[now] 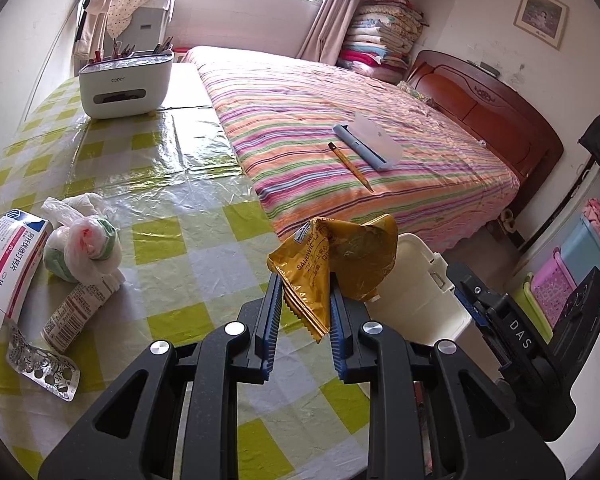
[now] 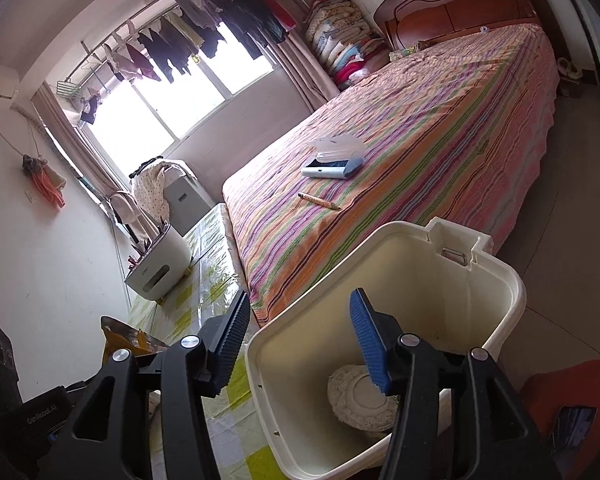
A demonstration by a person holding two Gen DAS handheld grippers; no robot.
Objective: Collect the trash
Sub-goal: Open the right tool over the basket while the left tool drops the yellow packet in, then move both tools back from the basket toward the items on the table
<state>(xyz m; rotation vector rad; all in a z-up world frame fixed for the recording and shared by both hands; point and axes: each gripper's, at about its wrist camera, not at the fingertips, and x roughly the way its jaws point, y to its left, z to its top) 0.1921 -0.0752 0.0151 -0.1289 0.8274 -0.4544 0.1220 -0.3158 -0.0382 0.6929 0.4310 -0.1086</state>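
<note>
My left gripper (image 1: 305, 280) is shut on a crumpled golden snack wrapper (image 1: 340, 264), held above the table's right edge next to the cream trash bin (image 1: 416, 280). In the right wrist view the bin (image 2: 508, 276) stands open on the floor between table and bed. My right gripper (image 2: 300, 296) is open and straddles the bin's near left corner, one finger inside and one outside, with neither pad pressing the wall. A white lacy round thing (image 2: 360, 400) lies at the bin's bottom. The wrapper (image 2: 120, 340) shows at lower left.
On the checked tablecloth (image 1: 172, 184) lie a knotted plastic bag (image 1: 84, 248), a medicine box (image 1: 8, 264), a small carton (image 1: 76, 316) and a blister pack (image 1: 40, 368). A white organiser (image 1: 126, 80) stands at the far end. The striped bed (image 1: 340, 120) holds a pencil (image 1: 350, 166).
</note>
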